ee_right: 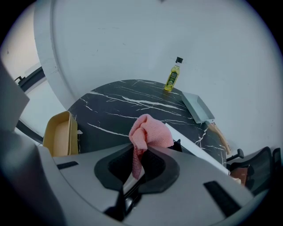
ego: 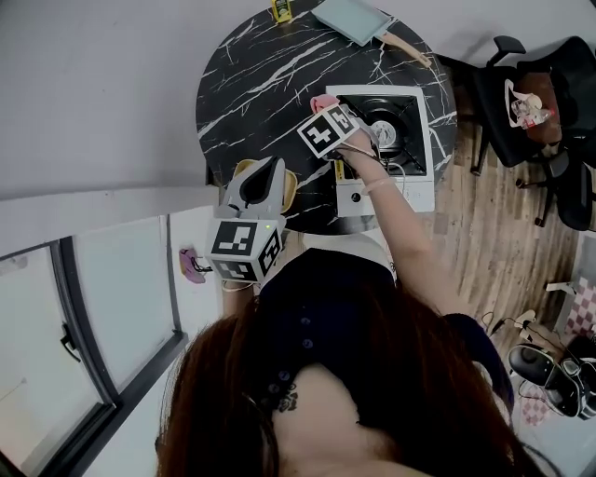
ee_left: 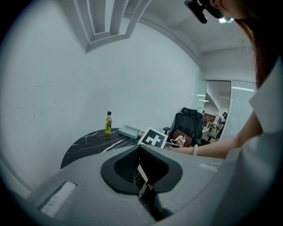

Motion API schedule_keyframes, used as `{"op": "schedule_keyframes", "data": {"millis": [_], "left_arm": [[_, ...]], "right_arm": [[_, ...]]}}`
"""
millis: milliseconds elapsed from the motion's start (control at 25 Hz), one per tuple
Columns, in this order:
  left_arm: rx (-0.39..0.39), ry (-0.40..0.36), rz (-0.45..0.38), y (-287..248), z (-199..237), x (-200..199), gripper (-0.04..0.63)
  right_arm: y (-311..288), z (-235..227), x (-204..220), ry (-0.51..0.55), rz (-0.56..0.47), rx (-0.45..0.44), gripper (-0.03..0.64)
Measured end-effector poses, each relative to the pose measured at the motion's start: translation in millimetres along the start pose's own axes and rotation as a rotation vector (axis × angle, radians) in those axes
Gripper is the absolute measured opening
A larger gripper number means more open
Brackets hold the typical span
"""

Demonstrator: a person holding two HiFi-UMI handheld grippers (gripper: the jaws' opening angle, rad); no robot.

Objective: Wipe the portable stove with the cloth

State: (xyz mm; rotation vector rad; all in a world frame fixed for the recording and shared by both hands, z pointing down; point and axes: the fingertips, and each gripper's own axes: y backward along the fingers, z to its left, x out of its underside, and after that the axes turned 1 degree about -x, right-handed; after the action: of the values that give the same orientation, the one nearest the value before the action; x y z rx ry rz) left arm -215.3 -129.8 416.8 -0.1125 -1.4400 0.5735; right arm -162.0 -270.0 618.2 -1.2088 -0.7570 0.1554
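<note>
Head view: one round black table [ego: 251,74]. At its near-left edge lies one yellow tray [ego: 291,186], with the left gripper [ego: 265,170] above it, jaws together on nothing. On the far edge stand one oil bottle [ego: 281,9] and one grey pan [ego: 352,19]. The right gripper [ego: 337,126] pinches one pink cloth [ego: 321,102] at the left edge of the single white stove [ego: 417,101].

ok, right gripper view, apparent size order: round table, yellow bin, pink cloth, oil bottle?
1. round table
2. yellow bin and pink cloth: look about alike; the cloth is nearest the camera, so unranked
3. oil bottle: smallest, though farthest away
</note>
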Motion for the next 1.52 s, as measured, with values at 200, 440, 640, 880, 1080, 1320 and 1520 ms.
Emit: {"op": "schedule_keyframes", "data": {"millis": [200,440,640,880,1080,1320,1520], "left_arm": [[0.001,0.0,0.014,-6,-3,0,0.012],[0.0,0.004,0.027,-11,-4,1,0.012],[0.002,0.008,0.039,-15,-6,2,0.012],[0.017,0.003,0.045,-21,-10,1,0.012],[0.033,-0.005,0.054,-26,-17,0,0.012],[0.031,-0.007,0.065,-29,-19,1,0.012],[0.017,-0.009,0.067,-27,-15,0,0.012]], "right_arm": [[-4,-6,-5,-0.011,-0.003,-0.009,0.035],[-9,-13,-12,-0.014,-0.01,-0.01,0.035],[-12,-18,-17,-0.028,-0.009,-0.018,0.035],[-13,-20,-22,-0.045,-0.012,-0.025,0.035],[-14,-25,-26,-0.045,-0.007,-0.019,0.035],[-22,-23,-30,-0.044,0.006,-0.028,0.035],[-25,-21,-31,-0.011,-0.008,-0.003,0.035]]}}
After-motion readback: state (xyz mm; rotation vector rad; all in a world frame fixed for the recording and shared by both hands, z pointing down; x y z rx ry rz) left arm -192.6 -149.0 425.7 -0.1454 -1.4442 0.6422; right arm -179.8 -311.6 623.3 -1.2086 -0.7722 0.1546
